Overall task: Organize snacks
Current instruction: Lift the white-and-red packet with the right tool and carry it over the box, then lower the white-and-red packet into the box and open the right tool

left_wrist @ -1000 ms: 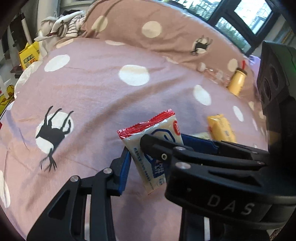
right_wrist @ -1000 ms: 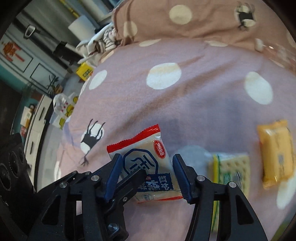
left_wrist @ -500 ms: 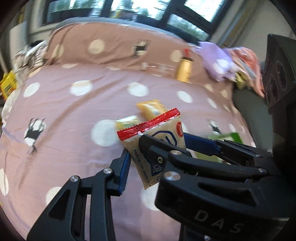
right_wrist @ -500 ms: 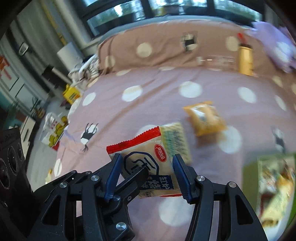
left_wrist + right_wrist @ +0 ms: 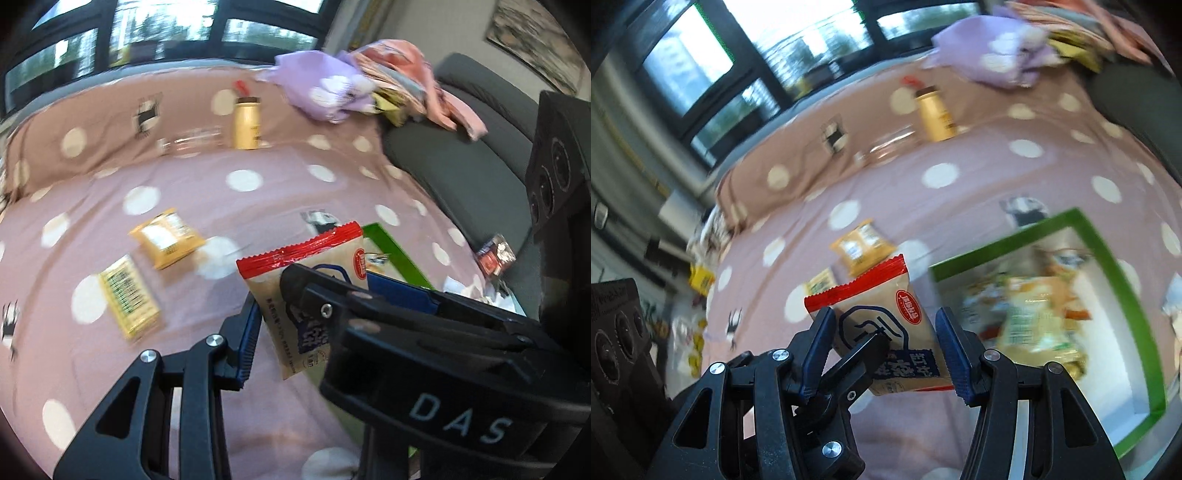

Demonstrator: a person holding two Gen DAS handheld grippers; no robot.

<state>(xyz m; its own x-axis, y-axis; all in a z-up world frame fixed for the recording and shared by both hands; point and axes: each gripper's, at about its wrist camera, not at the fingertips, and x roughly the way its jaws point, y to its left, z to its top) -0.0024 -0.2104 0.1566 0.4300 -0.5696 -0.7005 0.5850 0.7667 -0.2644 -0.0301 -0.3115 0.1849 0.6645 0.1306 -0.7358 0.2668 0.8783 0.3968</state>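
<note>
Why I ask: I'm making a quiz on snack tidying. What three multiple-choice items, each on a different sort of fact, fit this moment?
1. Where is the green-edged box?
A. On the bed cover, right of the lifted packet
B. On the window sill
C. On the floor

2. What colour is the lifted packet's top strip?
A. Blue
B. Red
C. Green

3. What state is that packet in?
A. Lying flat on the bed cover
B. Dropped inside the box
C. Up in the air between gripper fingers

Answers:
1 A: the right wrist view shows the box resting on the bed cover, right of the packet.
2 B: the sealed strip along its top is red.
3 C: it sits between the pads of the right gripper, clear of the cover and outside the box.
</note>
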